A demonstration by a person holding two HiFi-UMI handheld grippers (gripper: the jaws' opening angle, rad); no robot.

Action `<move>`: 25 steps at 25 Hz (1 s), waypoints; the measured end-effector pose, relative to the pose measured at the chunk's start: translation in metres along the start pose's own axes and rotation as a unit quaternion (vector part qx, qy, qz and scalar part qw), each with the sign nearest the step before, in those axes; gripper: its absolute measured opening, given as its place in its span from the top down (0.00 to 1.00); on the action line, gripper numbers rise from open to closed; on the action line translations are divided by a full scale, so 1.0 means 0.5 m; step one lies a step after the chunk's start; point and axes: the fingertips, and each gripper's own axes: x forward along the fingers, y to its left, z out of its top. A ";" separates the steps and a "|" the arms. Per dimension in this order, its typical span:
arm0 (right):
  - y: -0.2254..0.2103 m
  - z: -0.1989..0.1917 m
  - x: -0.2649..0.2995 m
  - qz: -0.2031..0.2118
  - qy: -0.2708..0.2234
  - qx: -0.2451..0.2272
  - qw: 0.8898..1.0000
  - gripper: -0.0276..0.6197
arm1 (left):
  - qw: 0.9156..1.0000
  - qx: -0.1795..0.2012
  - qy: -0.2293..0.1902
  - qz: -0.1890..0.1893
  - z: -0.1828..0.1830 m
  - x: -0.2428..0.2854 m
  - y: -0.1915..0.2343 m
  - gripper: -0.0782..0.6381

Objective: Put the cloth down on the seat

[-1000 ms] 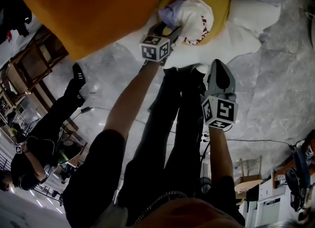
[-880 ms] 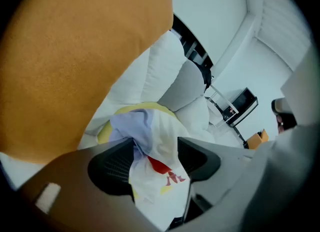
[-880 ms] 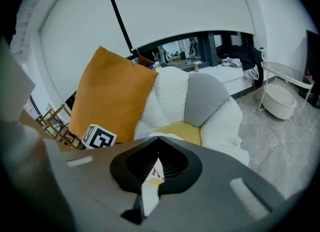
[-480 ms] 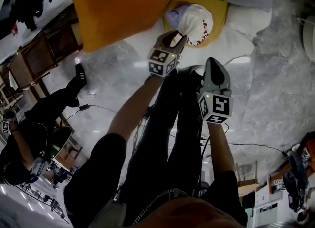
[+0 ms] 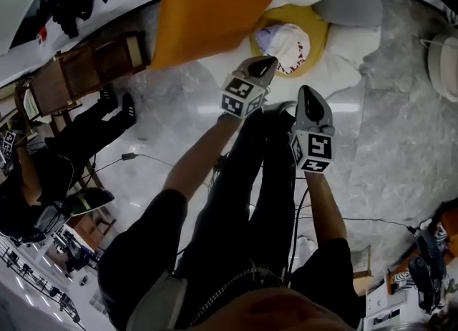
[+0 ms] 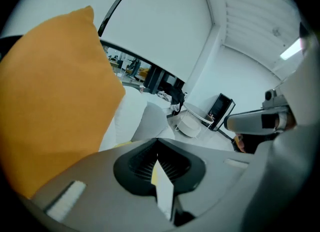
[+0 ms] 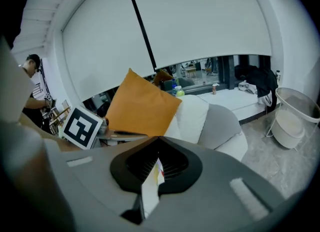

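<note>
The cloth (image 5: 285, 42) — white with red marks and a pale purple part — lies bunched on the yellow seat (image 5: 318, 22) of a white chair (image 5: 354, 47), free of both grippers. A grey cushion (image 5: 354, 1) leans at the back of the chair, and a large orange cushion (image 5: 215, 8) is beside it, toward the left of the head view. The left gripper (image 5: 263, 63) hangs just short of the cloth, apart from it. Its fingers have just been closing and now meet with nothing between them. The right gripper (image 5: 306, 95) is beside it, a little further from the seat, and its fingers are pressed together too, holding nothing. Below both are the person's dark trousers (image 5: 243, 201) and a grey marble floor (image 5: 401, 144). A white basket (image 5: 445, 65) stands on the floor at the right — a wooden chair (image 5: 79, 72) at the left.
</note>
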 end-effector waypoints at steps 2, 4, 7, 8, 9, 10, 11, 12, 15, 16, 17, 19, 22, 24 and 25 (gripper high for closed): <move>0.029 0.019 -0.030 0.011 0.003 -0.018 1.000 0.96 | 1.000 0.018 -0.001 -0.006 0.031 -0.036 -0.032 0.88; 0.054 0.043 -0.059 0.024 0.002 -0.031 0.999 0.96 | 0.999 0.043 -0.004 -0.011 0.063 -0.076 -0.063 0.88; 0.071 0.091 -0.099 0.042 0.000 -0.048 0.998 0.96 | 0.997 0.071 -0.014 -0.012 0.122 -0.114 -0.109 0.88; 0.073 0.112 -0.115 0.045 -0.003 -0.050 0.998 0.96 | 0.997 0.074 -0.019 -0.011 0.146 -0.124 -0.125 0.88; 0.072 0.136 -0.130 0.043 -0.009 -0.049 0.998 0.96 | 0.997 0.077 -0.027 -0.011 0.174 -0.134 -0.139 0.88; 0.069 0.162 -0.143 0.039 -0.016 -0.045 0.998 0.96 | 0.996 0.080 -0.036 -0.012 0.205 -0.142 -0.152 0.88; 0.067 0.189 -0.156 0.032 -0.025 -0.039 0.998 0.96 | 0.995 0.084 -0.043 -0.012 0.236 -0.152 -0.164 0.88; 0.068 0.210 -0.173 0.026 -0.032 -0.033 0.999 0.96 | 0.995 0.086 -0.047 -0.012 0.260 -0.166 -0.177 0.88; 0.079 0.266 -0.224 0.014 -0.054 -0.012 0.998 0.96 | 0.995 0.089 -0.046 -0.012 0.305 -0.214 -0.218 0.88; 0.081 0.289 -0.238 0.014 -0.061 -0.009 0.998 0.96 | 0.994 0.093 -0.046 -0.014 0.322 -0.226 -0.230 0.88; 0.084 0.311 -0.252 0.015 -0.068 -0.007 0.998 0.96 | 0.994 0.100 -0.045 -0.015 0.338 -0.238 -0.244 0.88; 0.091 0.355 -0.284 0.022 -0.079 -0.009 0.997 0.96 | 0.993 0.110 -0.048 -0.020 0.370 -0.262 -0.273 0.88; 0.108 0.417 -0.330 0.026 -0.093 -0.035 0.995 0.96 | 0.992 0.109 -0.063 -0.027 0.427 -0.305 -0.312 0.88; 0.123 0.455 -0.357 0.027 -0.105 -0.048 0.993 0.96 | 0.990 0.114 -0.076 -0.023 0.464 -0.337 -0.332 0.88; 0.131 0.470 -0.370 0.027 -0.110 -0.051 0.992 0.96 | 0.990 0.118 -0.080 -0.019 0.478 -0.353 -0.341 0.88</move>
